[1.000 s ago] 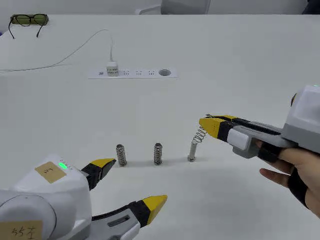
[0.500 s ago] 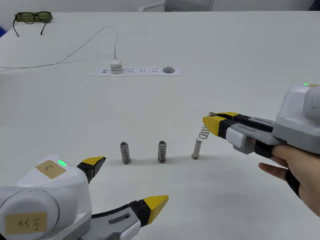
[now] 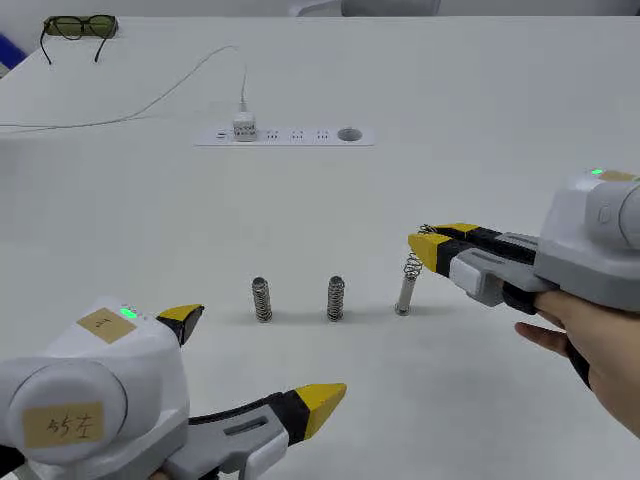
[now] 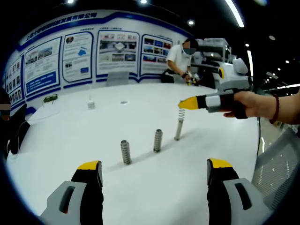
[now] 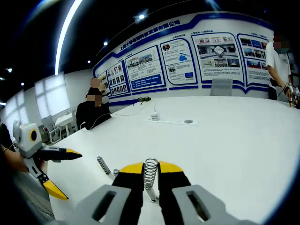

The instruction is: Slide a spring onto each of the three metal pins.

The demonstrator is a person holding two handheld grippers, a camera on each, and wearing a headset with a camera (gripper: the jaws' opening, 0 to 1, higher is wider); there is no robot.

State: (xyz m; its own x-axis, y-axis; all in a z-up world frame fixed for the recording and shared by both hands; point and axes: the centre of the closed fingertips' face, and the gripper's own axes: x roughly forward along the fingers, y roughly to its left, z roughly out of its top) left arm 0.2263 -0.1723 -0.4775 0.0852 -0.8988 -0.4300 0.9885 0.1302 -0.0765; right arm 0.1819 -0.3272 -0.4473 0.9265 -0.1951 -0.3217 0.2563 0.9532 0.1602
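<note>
While you hold both tools over the smooth white table (image 3: 480, 150), the left gripper (image 3: 255, 358) sits low and close to you, a bulky white and grey plastic body with black fingers capped in yellow; its jaws stand wide apart with nothing between them, as the left gripper view (image 4: 154, 166) also shows. Your right gripper (image 3: 415, 245) reaches in from the right, lying nearly level, its yellow-tipped jaws drawn narrow around the upper end of a thin wire spring (image 3: 412, 265). Far back on the table lies a flat white power strip (image 3: 285, 135) with a thin pale cable (image 3: 150, 100) curving off to the left. In front of the grippers three slim metal pins stand upright in a row: the left pin (image 3: 262, 299) and the middle pin (image 3: 336, 297) each wear a tight grey coil from base to top. The right pin (image 3: 404, 295) shows a bare, shiny shaft. The held spring slants, its long axis running from the jaws down and leftward, and its lower end meets the tip of that pin.
</note>
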